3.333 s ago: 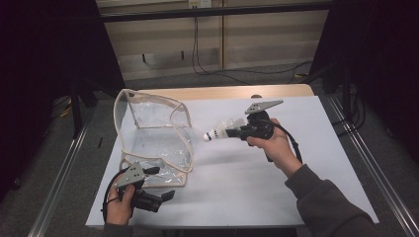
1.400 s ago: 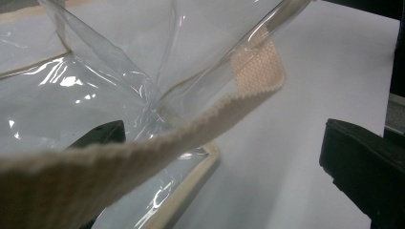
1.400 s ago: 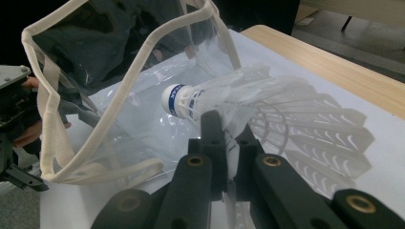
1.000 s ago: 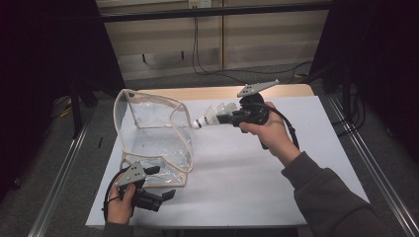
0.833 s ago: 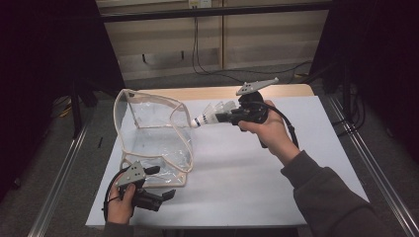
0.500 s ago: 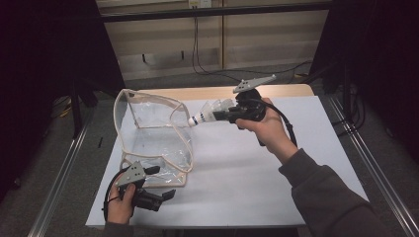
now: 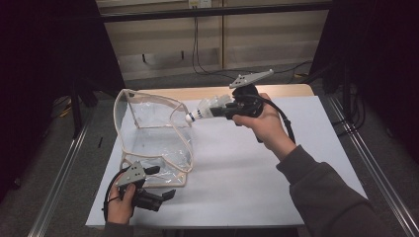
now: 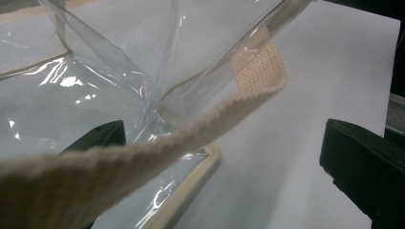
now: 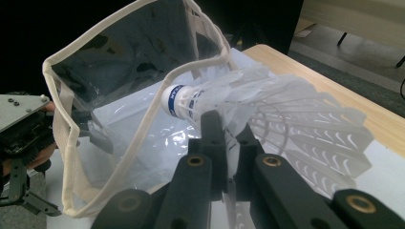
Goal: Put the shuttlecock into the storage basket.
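Since the earlier frames our right gripper has carried the shuttlecock up and leftward across the table, from beside the bag to the rim of its open mouth, while our left hand has kept its place. From the high view, we see the clear plastic bag standing open on the white table, its beige fabric trim tracing the opening; the shuttlecock hangs in the air with its white cork tip just at that trim, not yet inside. Our left gripper sits at the bag's near corner, jaws apart, steadying it rather than clamping, as far as we can judge. In the left gripper view, a ribbed woven strap crosses in front of crinkled, glossy film, and the two black jaws stand well apart, with the strap and a fold of film between them. In the right gripper view, our jaws are pressed together on the shuttlecock's feather skirt, the translucent vanes fanning out behind the blue-banded cork, which points at the bag's mouth. We judge the picking-up and carrying done; what is left is to push the shuttlecock past the rim, let it go inside, and draw back.
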The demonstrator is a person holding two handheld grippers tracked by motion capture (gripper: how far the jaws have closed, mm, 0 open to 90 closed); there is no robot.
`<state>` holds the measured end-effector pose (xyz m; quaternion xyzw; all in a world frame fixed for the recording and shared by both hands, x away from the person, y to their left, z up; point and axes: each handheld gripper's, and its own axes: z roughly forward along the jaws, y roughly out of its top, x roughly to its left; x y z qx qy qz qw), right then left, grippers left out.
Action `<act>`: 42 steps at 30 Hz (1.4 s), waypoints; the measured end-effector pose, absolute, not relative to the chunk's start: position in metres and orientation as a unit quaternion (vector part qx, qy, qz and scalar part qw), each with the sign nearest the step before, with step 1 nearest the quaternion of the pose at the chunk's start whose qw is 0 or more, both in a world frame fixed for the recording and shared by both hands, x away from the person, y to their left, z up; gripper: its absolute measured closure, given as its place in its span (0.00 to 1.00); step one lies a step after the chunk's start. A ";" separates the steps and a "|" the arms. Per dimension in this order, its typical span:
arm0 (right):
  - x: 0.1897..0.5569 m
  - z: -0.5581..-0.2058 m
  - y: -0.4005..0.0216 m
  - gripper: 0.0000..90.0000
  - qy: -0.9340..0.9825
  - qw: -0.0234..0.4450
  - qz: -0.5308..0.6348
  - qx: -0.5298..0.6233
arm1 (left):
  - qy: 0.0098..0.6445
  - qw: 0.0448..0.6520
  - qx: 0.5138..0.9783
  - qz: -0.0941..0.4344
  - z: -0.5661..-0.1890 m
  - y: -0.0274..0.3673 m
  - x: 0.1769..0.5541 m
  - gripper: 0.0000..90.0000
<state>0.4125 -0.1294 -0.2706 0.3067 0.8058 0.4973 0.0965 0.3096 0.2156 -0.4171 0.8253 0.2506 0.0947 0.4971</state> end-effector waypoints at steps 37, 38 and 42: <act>0.413 -0.250 -0.099 0.98 0.806 0.099 0.504 0.294 | 0.249 0.499 0.825 0.091 -0.417 0.216 0.310 0.03; 0.413 -0.250 -0.099 0.98 0.806 0.100 0.504 0.294 | 0.249 0.498 0.825 0.091 -0.417 0.216 0.310 0.03; 0.414 -0.248 -0.095 0.98 0.804 0.100 0.507 0.294 | 0.250 0.498 0.825 0.091 -0.417 0.216 0.310 0.03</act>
